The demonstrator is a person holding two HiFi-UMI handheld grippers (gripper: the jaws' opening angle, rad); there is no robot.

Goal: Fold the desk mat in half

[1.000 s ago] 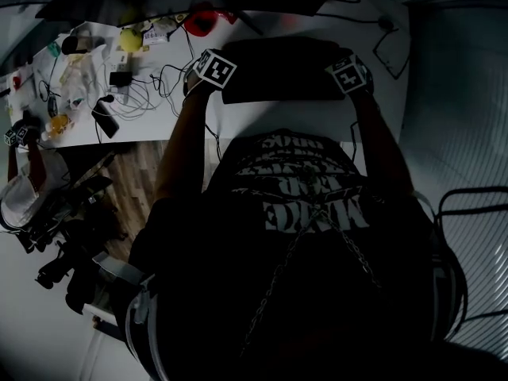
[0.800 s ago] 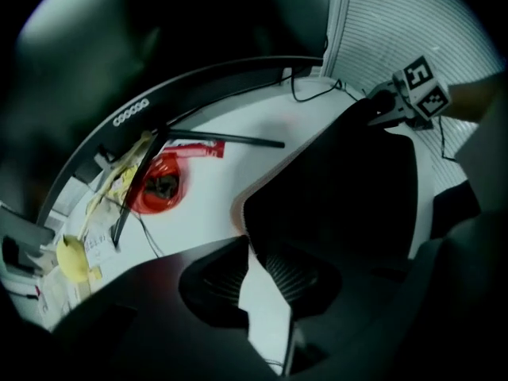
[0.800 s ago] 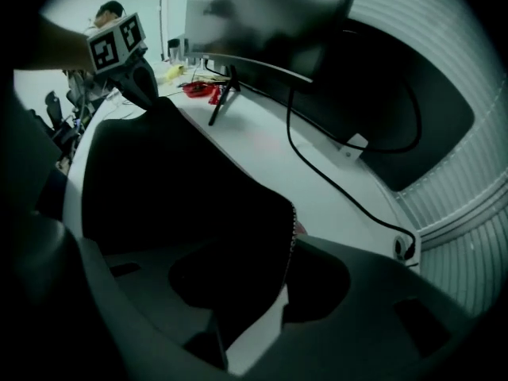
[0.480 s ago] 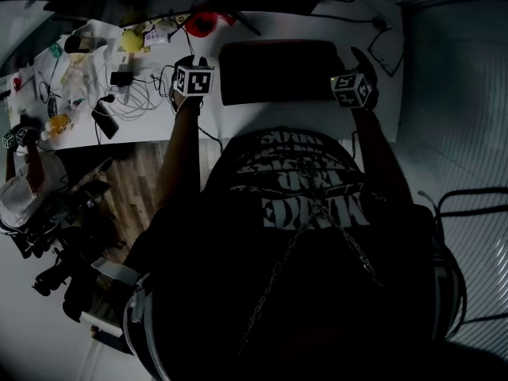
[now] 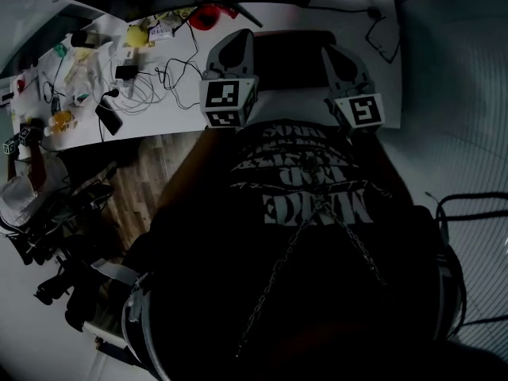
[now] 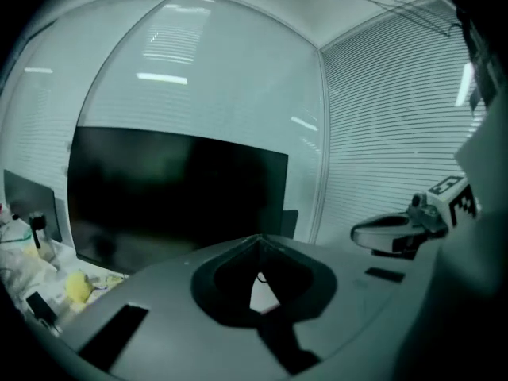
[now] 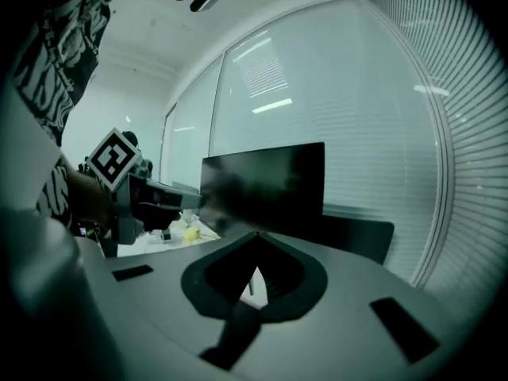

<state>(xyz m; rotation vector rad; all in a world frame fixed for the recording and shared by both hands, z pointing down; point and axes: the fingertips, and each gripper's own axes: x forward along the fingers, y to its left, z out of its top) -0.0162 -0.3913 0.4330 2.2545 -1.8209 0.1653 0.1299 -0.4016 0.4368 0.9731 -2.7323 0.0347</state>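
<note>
The dark desk mat point(image 5: 290, 60) lies on the white desk point(image 5: 175, 105), straight ahead of me. Both grippers are held up off it, close to my chest and tipped upward. My left gripper point(image 5: 238, 38) hangs over the mat's left edge, my right gripper point(image 5: 330, 51) over its right part. Each one's jaws meet at the tip with nothing between them, as the left gripper view point(image 6: 256, 239) and the right gripper view point(image 7: 255, 235) show. Both of those views face the monitor point(image 6: 175, 193), and neither shows the mat.
The desk's left half holds clutter: tangled cables point(image 5: 147, 82), a yellow ball point(image 5: 136, 34), a red object point(image 5: 208, 16), a phone point(image 5: 107, 117). A cable loop point(image 5: 382, 36) lies at the far right. Window blinds point(image 6: 389, 125) stand behind the monitor. Gear lies on the floor at left point(image 5: 55, 236).
Both grippers have left the mat's side edges, pulled back toward my chest and tipped upward. The mat stays on the desk.
</note>
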